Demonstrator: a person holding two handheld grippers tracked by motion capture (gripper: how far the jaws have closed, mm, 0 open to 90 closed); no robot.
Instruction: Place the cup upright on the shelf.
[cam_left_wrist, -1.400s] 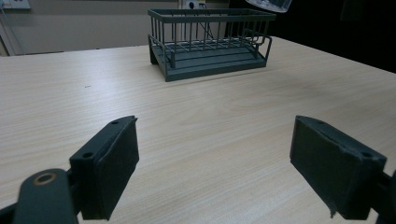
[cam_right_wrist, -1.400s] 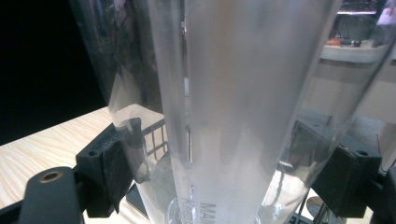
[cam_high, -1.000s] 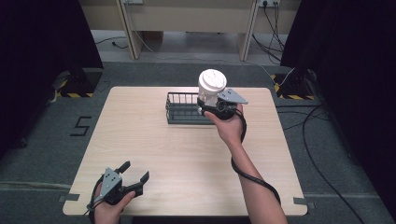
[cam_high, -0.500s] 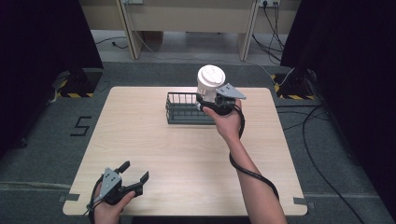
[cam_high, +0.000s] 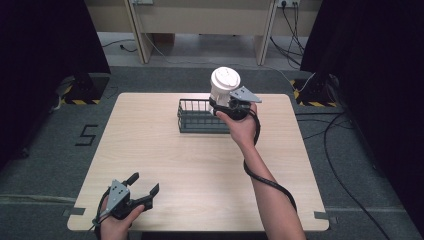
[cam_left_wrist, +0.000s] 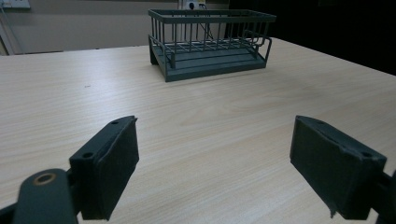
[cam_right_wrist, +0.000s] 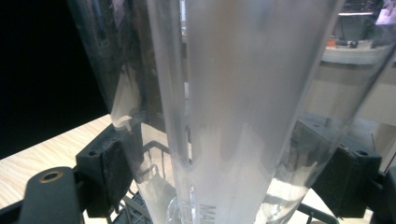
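We held a clear plastic cup (cam_high: 223, 86) clamped in the right hand-held gripper (cam_high: 226, 106) above the wire basket (cam_high: 197, 116); the left hand-held gripper (cam_high: 145, 193) gaped wide, holding nothing.

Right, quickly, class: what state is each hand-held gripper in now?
Left hand-held gripper: open, holding nothing.
Right hand-held gripper: closed on the clear plastic cup with a white lid.

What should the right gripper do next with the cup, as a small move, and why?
Probably lower the cup straight down into the wire basket. The right gripper is shut on the cup and holds it upright above the basket's right end, so only a short descent seems left before letting go. The left gripper sits open near the table's front edge, far from it.
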